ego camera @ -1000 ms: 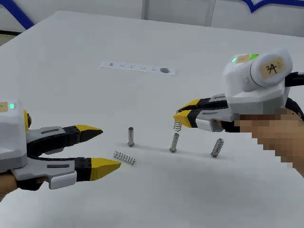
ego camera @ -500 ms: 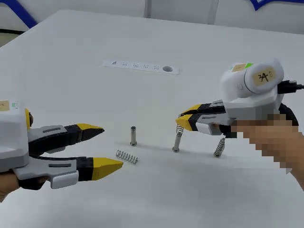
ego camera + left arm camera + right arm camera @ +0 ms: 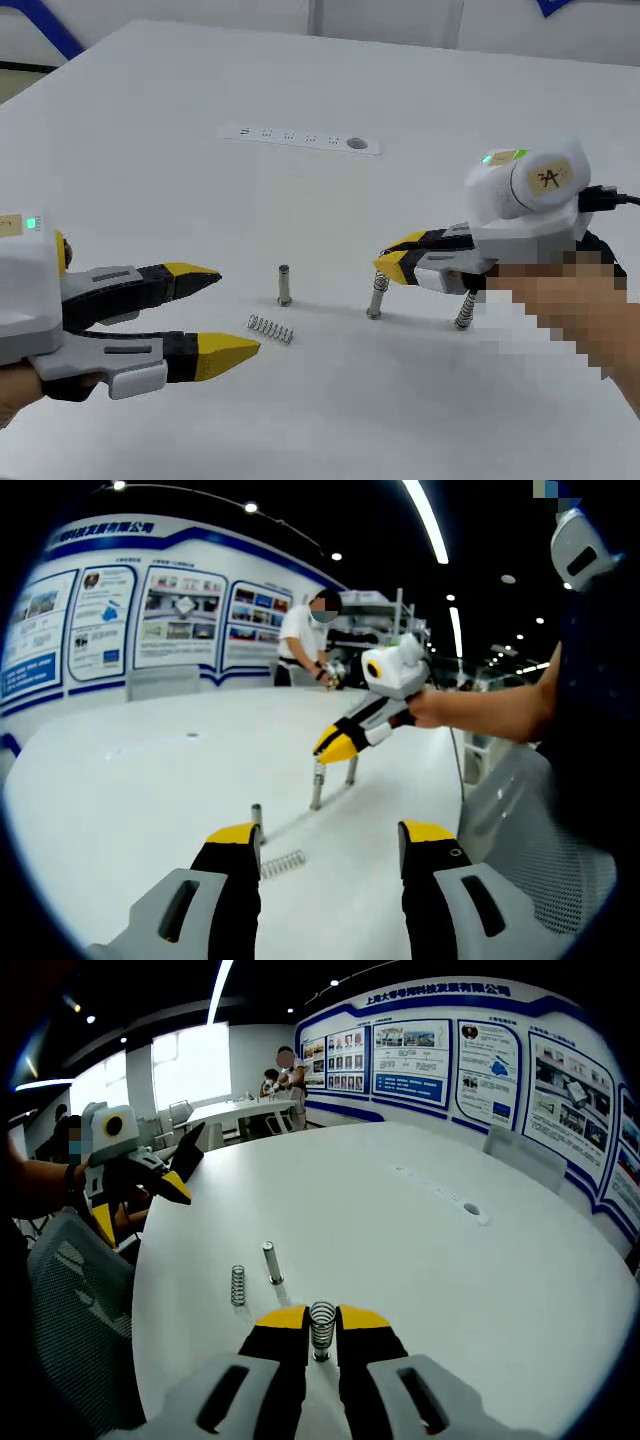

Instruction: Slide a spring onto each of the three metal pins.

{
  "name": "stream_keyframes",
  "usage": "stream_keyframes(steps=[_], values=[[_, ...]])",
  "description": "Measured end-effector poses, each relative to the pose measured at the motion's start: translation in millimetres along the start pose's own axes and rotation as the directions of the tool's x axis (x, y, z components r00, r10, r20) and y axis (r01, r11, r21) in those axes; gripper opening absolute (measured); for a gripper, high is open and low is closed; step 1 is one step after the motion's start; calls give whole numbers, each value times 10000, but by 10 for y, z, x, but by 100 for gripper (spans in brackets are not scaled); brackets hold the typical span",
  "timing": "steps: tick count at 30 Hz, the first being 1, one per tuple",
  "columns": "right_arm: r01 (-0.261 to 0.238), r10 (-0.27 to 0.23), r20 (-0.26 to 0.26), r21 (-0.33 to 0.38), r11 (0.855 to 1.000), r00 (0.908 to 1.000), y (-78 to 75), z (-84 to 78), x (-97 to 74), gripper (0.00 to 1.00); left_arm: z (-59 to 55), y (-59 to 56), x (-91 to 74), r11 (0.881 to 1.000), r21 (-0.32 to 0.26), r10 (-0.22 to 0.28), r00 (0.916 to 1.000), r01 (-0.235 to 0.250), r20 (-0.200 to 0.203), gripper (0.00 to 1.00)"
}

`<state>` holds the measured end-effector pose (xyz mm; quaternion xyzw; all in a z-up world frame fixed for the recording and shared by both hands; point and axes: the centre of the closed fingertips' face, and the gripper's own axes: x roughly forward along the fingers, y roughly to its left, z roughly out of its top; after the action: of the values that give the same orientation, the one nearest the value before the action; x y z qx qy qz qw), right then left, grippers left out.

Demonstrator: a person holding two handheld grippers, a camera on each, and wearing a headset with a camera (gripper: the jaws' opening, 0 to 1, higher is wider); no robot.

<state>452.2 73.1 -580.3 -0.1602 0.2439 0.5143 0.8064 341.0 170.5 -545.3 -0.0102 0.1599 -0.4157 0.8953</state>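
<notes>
The white surface (image 3: 150, 120) carried everything, with a white power strip (image 3: 300, 138) lying well beyond the work. The left gripper (image 3: 232, 310) hovered at the near left with its yellow-tipped jaws spread wide and nothing between them. In the left gripper view those jaws framed the loose spring (image 3: 283, 862) and the bare pin (image 3: 257, 820) just ahead of them. The right gripper (image 3: 388, 257) reached in from the right, its jaws pressed nearly together and pinching the top of the held spring (image 3: 380, 283). That spring sat over the upper part of the middle pin (image 3: 373, 308), which stood upright on the surface with its lower shaft still uncovered. In the right gripper view the held spring (image 3: 322, 1325) rose straight up between the two yellow tips of the right gripper (image 3: 322, 1318). The bare pin (image 3: 270, 1262) and the loose spring (image 3: 238, 1285) lay farther out, and the left gripper (image 3: 130, 1175) was well off to the left. The bare pin stood upright left of the middle pin, between the two grippers. The loose spring lay flat on the surface just in front of the bare pin, near the left gripper's lower jaw tip but apart from it. A third spring (image 3: 463, 310) stood upright just right of the middle pin, under the right gripper's body.
</notes>
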Motion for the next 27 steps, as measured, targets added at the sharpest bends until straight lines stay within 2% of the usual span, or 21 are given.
stream_keyframes(steps=[18, 27], values=[[-95, 82, -1016, -126, 9999, 9948, -2, -327, 219, 12, -26, 9, -2, 10000, -53, 16, 10000, -16, 8, 56], [-92, 82, -1254, -78, 9999, 9921, -5, -383, 244, 12, -29, 3, -12, 10000, -69, 1, 10000, -1, 44, 56]])
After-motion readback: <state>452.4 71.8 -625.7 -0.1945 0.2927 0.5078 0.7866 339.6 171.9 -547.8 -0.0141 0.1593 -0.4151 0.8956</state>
